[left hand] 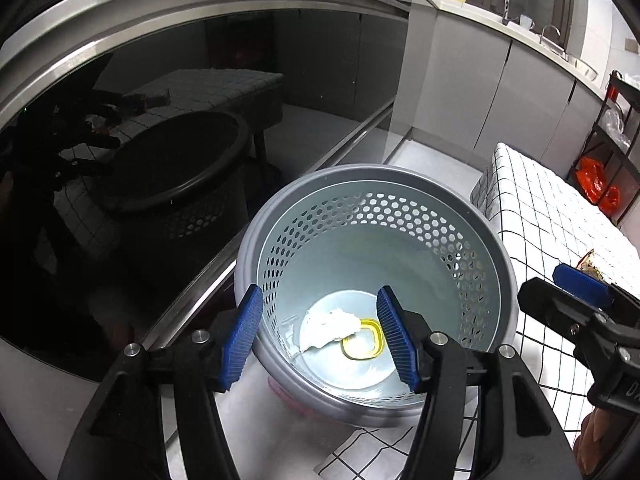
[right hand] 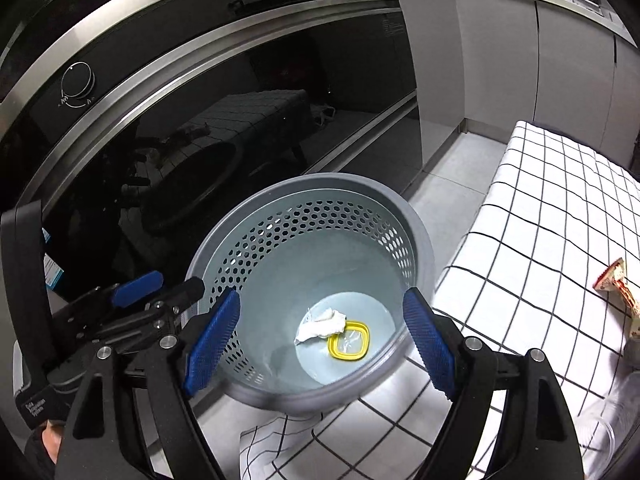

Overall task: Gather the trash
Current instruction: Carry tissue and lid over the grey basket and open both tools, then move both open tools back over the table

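Note:
A grey perforated bin [left hand: 360, 178] [right hand: 320, 186] stands on the floor between a dark oven and a checked-cloth table. At its bottom lie a crumpled white tissue [left hand: 328, 326] [right hand: 322, 324] and a yellow-rimmed clear lid [left hand: 362, 340] [right hand: 349, 342]. My left gripper [left hand: 320, 338] hangs over the bin's near rim, open, with nothing between its blue pads. My right gripper [right hand: 320, 344] is also over the bin, open wide and empty. Each gripper shows in the other's view: the right one [left hand: 568, 292] at the right edge, the left one [right hand: 160, 288] at the lower left.
The black glass oven door [right hand: 240, 120] rises close behind the bin on the left. The checked-cloth table [right hand: 540, 220] stands on the right with a torn snack wrapper [right hand: 616, 280] on it and a clear plastic container [right hand: 612, 420] near its front. A rack with an orange bag [left hand: 596, 184] stands farther back.

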A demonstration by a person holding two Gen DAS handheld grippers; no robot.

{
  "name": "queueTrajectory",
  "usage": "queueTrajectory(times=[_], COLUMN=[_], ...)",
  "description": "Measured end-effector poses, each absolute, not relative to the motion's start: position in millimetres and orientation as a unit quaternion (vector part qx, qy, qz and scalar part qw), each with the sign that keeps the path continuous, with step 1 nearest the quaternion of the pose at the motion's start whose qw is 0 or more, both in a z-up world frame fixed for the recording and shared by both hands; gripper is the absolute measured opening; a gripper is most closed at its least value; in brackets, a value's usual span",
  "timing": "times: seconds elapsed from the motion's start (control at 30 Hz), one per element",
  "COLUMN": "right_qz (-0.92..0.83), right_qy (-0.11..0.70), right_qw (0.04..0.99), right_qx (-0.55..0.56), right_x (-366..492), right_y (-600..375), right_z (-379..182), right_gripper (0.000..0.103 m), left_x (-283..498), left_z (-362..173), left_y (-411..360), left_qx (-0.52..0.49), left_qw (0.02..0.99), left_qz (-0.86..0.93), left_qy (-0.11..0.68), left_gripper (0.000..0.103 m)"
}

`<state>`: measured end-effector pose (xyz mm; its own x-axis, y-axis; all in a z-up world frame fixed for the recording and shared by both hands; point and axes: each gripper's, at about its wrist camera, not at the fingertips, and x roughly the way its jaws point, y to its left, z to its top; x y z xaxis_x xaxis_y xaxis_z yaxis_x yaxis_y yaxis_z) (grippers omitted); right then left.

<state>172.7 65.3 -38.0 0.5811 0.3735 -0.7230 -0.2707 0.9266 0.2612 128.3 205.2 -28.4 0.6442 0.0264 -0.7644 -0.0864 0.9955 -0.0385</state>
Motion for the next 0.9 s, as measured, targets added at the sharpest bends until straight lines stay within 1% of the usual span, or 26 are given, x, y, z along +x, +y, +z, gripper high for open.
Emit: queueTrajectory(times=[0.13, 0.3, 0.53, 0.67, 0.77, 0.9], right_qz=[0.175, 0.161, 0.132, 0.114, 0.096, 0.063], right_qy=[0.415, 0.405, 0.393, 0.385, 0.380, 0.374], right_qw=[0.891, 0.898, 0.906, 0.911, 0.915, 0.920], right_qx=[0.065, 0.069, 0.081, 0.090, 0.094, 0.097], right_x=[161.4, 141.9, 99.1, 72.3, 48.9, 20.3], right_y=[57.0, 42.1, 6.0, -17.6, -38.0, -73.1], right_z=[-34.6, -29.2, -25.6, -24.2, -24.1, -24.5], right_gripper=[0.080, 0.080, 0.080, 0.080, 0.080, 0.080], left_x=[122.0, 111.0, 84.7, 68.3, 54.8, 41.9], left_z=[-23.7, -15.4, -7.4, -5.3, -5.1, -2.8], left_y=[199.5, 188.6, 159.6, 134.4, 107.1, 78.2], left_qx=[-0.032, -0.023, -0.033, -0.037, -0.020, 0.004], left_qw=[0.910, 0.916, 0.919, 0.919, 0.921, 0.925], left_qz=[0.030, 0.024, -0.015, -0.042, -0.062, -0.080], left_qy=[0.412, 0.399, 0.394, 0.390, 0.385, 0.373], left_gripper=[0.059, 0.062, 0.063, 0.063, 0.063, 0.066])
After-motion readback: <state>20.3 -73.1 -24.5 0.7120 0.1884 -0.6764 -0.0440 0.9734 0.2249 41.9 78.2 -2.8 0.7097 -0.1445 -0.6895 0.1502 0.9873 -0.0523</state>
